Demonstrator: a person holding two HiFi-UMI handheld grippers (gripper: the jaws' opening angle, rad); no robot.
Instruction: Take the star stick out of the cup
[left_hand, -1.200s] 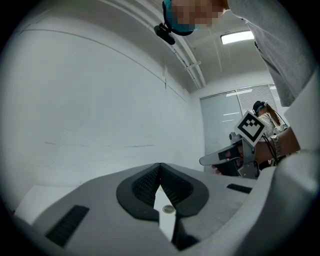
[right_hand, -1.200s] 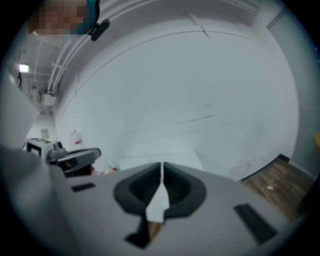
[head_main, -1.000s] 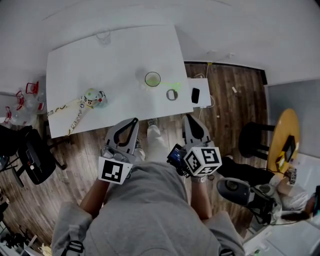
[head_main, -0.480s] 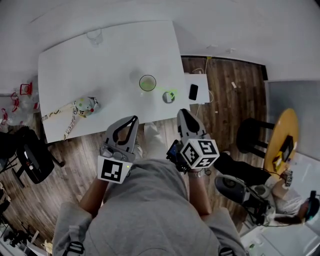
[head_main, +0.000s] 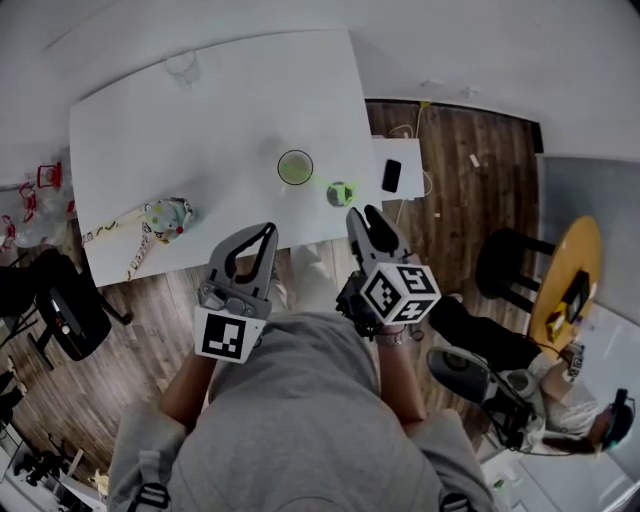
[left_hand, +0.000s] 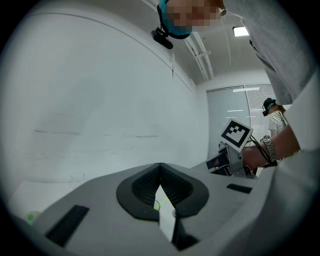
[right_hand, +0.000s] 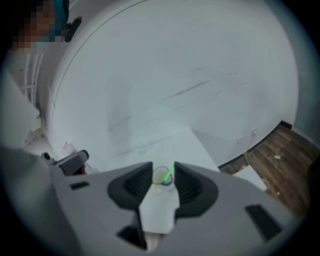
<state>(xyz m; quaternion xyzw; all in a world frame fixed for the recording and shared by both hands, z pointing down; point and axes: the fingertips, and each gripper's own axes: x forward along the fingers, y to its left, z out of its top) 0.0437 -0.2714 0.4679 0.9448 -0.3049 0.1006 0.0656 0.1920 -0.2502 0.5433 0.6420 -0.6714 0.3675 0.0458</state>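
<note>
White table (head_main: 200, 130), cup (head_main: 295, 167) near edge, black phone (head_main: 391, 175) right, toy (head_main: 167, 214) left

The table (head_main: 200, 110) has a smooth, matt white top. Near the table's front edge, the cup (head_main: 295, 167) is clear and glossy; whether it is glass or plastic cannot be told. The star stick (right_hand: 170, 174) at the cup's rim looks like translucent bright green plastic. Beside the table, the floor (head_main: 460, 170) is dark wood planking with a faint sheen. Just off the table's front edge, the left gripper (head_main: 268, 232) and right gripper (head_main: 364, 214) have matt grey plastic shells with black ribbed pads (left_hand: 137, 192).
</note>
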